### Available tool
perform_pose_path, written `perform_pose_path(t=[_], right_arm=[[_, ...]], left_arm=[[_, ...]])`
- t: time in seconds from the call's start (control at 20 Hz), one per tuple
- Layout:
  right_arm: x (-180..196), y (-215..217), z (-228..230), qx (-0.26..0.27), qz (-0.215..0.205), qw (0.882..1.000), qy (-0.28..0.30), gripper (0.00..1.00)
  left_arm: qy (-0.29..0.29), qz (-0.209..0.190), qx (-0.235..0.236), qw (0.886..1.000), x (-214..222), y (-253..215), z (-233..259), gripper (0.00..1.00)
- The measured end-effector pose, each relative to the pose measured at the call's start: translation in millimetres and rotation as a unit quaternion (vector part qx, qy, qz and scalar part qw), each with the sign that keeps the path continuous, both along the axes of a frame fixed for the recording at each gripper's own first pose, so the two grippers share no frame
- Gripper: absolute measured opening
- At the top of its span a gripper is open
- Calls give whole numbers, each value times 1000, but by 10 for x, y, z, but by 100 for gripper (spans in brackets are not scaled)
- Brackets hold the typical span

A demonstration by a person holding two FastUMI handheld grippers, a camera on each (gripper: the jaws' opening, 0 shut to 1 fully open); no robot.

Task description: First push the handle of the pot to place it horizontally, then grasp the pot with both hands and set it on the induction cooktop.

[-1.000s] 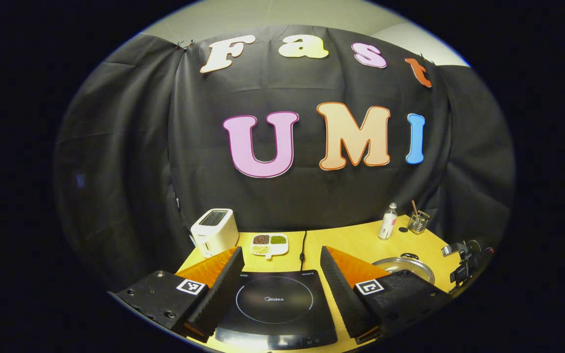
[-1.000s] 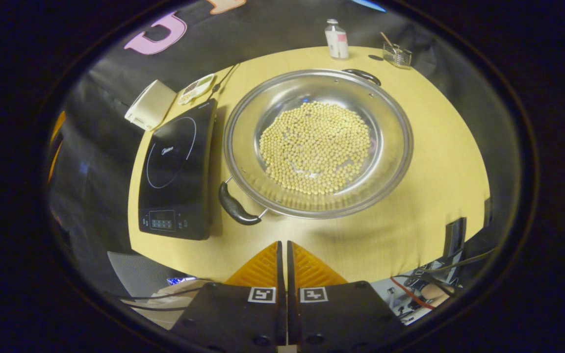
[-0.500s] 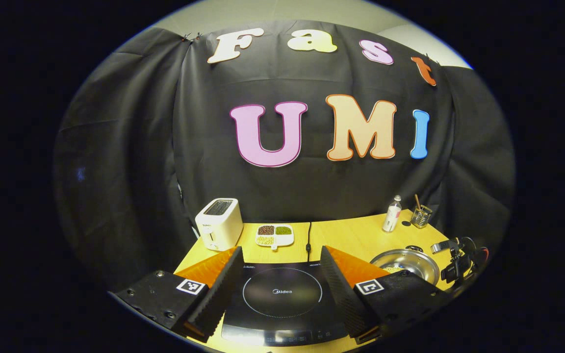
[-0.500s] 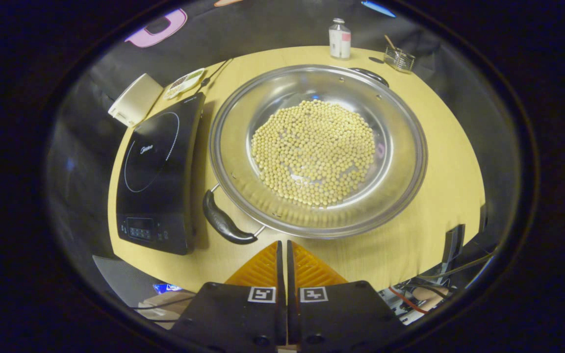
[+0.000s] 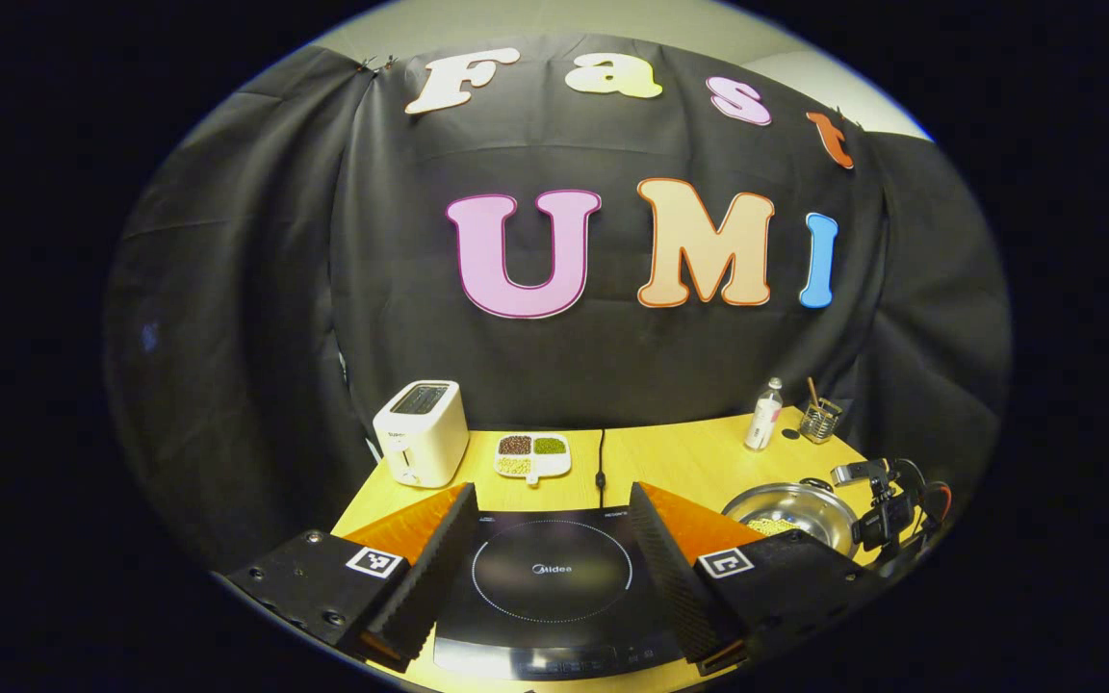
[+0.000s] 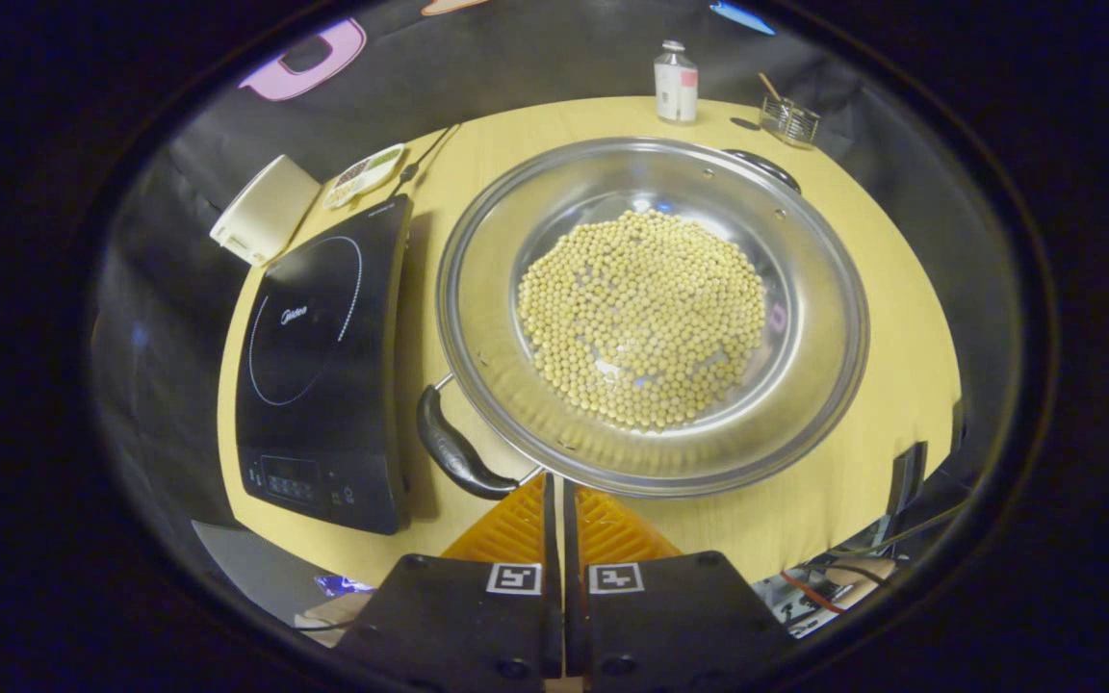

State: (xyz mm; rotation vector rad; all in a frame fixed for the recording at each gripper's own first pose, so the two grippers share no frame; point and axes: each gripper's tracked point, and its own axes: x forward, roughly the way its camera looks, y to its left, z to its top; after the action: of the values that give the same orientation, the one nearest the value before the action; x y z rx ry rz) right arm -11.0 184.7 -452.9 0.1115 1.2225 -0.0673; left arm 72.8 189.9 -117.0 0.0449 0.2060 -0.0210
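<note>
A wide steel pot [image 6: 810, 298] full of pale beans sits on the yellow table [image 6: 891, 385]. Its near black handle [image 6: 453, 452] points to the lower left; the far handle [image 6: 764, 164] lies at the upper right. My right gripper [image 6: 555, 486] is shut, empty, with its tips at the pot's near rim just right of the near handle. The black induction cooktop [image 6: 323, 356] lies left of the pot. In the left gripper view my left gripper [image 5: 550, 520] hangs open above the cooktop [image 5: 554, 587], and the pot [image 5: 790, 508] sits off to the right with the other gripper [image 5: 887, 510] beside it.
A white toaster [image 5: 417, 431] and a divided dish of beans [image 5: 531, 454] stand behind the cooktop. A small bottle [image 6: 676, 69] and a glass holder [image 6: 789, 115] stand at the table's far edge. The cooktop's cord [image 5: 601, 457] runs to the back.
My right gripper has moved forward and down until its shut tips reach the pot's near rim. The left gripper's view has shifted slightly; it stays open over the cooktop.
</note>
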Motion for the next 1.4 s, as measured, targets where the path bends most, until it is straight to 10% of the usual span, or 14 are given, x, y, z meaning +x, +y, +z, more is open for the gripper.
perform_pose_path(t=[1.4], right_arm=[[871,709,-88,78,-145,986,-43,2]], left_arm=[[42,34,-22,998,6,260,-316,96]])
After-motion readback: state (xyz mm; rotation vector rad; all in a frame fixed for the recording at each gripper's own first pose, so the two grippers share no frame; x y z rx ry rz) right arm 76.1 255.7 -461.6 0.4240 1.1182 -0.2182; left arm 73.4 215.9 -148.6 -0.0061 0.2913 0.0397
